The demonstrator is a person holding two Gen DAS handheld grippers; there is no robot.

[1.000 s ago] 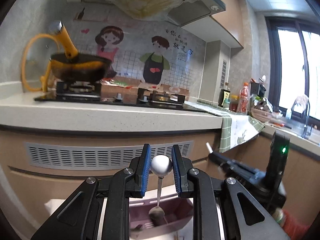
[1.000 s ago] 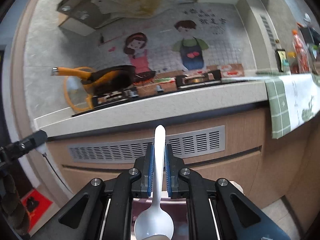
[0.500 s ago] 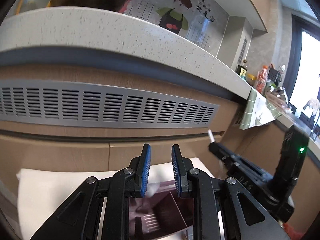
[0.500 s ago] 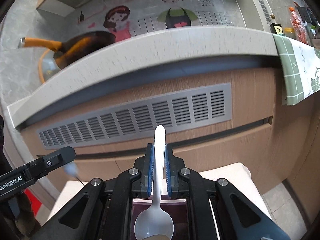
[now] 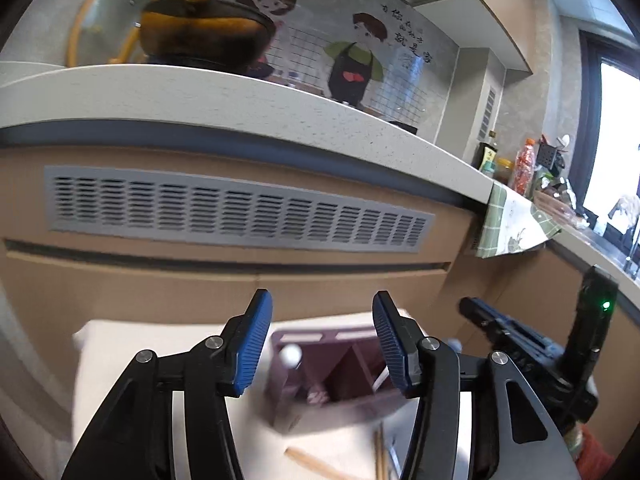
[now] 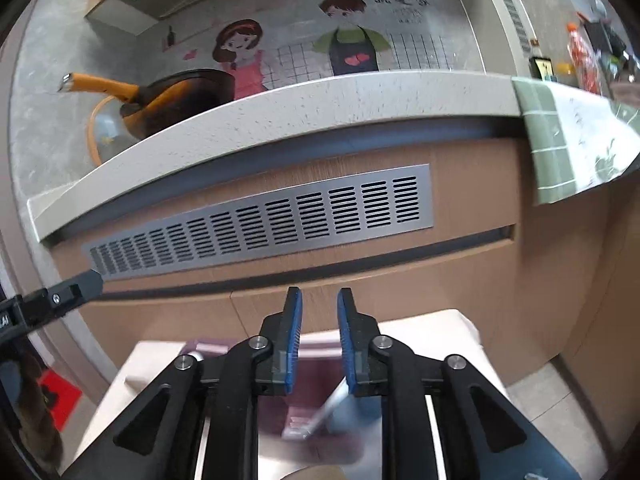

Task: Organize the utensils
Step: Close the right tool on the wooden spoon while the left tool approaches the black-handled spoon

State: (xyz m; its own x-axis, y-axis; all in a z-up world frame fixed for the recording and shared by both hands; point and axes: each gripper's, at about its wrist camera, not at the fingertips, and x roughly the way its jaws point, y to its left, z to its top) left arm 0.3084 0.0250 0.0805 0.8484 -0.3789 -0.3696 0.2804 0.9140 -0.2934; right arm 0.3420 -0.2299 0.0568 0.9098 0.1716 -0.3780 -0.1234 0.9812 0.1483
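My white bench [image 5: 160,344] carries the purple utensil holder [image 5: 332,376], chopsticks [image 5: 320,465] lying before it. My left gripper [image 5: 322,342] is spread, released; the metal spoon [image 5: 291,355] stands inside. My right gripper [image 6: 319,338] is parted; the white spoon [image 6: 328,406] lies blurred below.

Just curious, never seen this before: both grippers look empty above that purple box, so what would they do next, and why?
Probably lower the left hand-held gripper toward the wooden chopsticks lying on the white table beside the purple holder. Its jaws are open and empty, and those pieces remain outside the holder.
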